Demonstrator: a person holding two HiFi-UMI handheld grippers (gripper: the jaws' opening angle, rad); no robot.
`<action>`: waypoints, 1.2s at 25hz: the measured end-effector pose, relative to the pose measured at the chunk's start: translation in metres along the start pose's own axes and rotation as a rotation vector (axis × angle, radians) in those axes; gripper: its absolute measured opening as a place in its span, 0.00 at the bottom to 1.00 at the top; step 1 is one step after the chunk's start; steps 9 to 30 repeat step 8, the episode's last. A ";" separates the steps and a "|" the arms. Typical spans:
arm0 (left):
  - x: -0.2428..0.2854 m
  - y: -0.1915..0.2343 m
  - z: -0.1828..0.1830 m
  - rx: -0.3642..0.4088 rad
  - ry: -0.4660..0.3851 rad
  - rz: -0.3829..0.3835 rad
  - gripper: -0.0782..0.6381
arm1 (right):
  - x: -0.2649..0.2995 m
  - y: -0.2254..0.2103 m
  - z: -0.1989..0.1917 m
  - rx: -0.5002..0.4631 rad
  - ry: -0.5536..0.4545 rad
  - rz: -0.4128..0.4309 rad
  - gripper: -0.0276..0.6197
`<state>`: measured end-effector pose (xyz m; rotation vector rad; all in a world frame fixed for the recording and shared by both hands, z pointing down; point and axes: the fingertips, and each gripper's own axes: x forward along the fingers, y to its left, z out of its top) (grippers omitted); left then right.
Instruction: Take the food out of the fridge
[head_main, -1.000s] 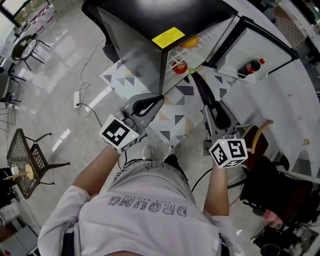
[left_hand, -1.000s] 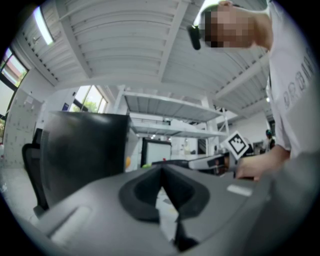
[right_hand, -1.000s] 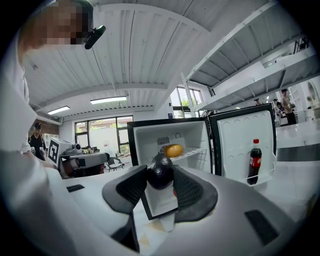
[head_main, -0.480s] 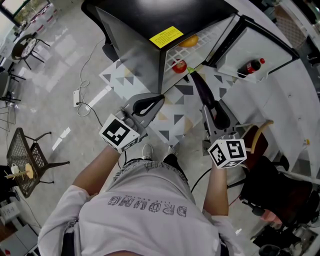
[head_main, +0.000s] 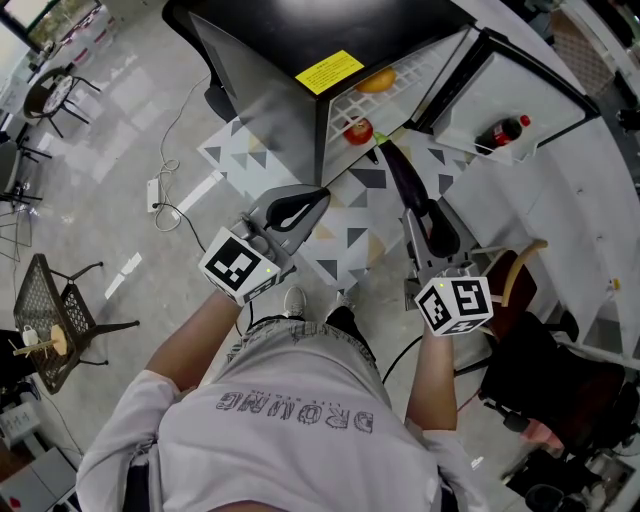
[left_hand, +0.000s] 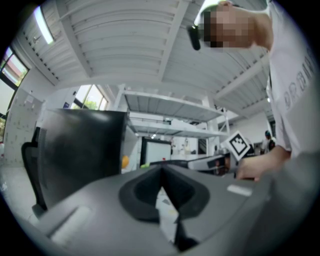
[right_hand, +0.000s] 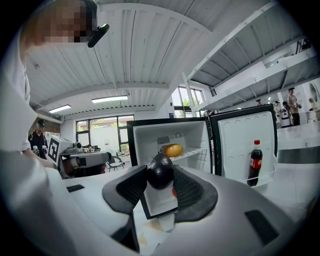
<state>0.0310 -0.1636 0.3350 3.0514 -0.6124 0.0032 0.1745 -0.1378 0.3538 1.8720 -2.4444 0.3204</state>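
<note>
The eggplant (head_main: 400, 180) is the piece in hand. It is a long dark one, running from upper centre of the head view down toward centre right, where my right gripper (head_main: 432, 230) is clamped across its thick end. In the right gripper view it shows end-on as a glossy dark ball, pinched between both ribbed pads. Its green stem end lies just beside the front edge of the open fridge (head_main: 300, 25), so I judge it out of the compartment but not yet carried off or set down.

Left on the wire shelf at upper centre is an orange-yellow fruit (head_main: 378, 82), with a small red fruit (head_main: 359, 131) lower down. A cola bottle (head_main: 500, 133) stands in the door rack at upper right.

My left gripper (head_main: 322, 197) sits left of centre with its fingers brought together on nothing. It points level beside the fridge's side wall.

I take this as the first item mid-removal. Next I must draw the eggplant back and find a spot for it. No view shows a landing place. Then I reach in again for the shelf fruit.

Against the earlier head views nothing has shifted: both grippers, the eggplant and the fridge contents sit just where they were, and the right grip is unchanged.
</note>
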 end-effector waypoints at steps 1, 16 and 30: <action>0.000 0.000 0.000 0.002 0.001 0.001 0.12 | 0.000 0.000 0.000 -0.004 0.001 0.000 0.28; 0.004 -0.002 -0.001 0.002 0.002 0.001 0.12 | 0.000 -0.001 0.000 -0.022 0.005 0.001 0.28; 0.004 -0.002 -0.001 0.002 0.002 0.001 0.12 | 0.000 -0.001 0.000 -0.022 0.005 0.001 0.28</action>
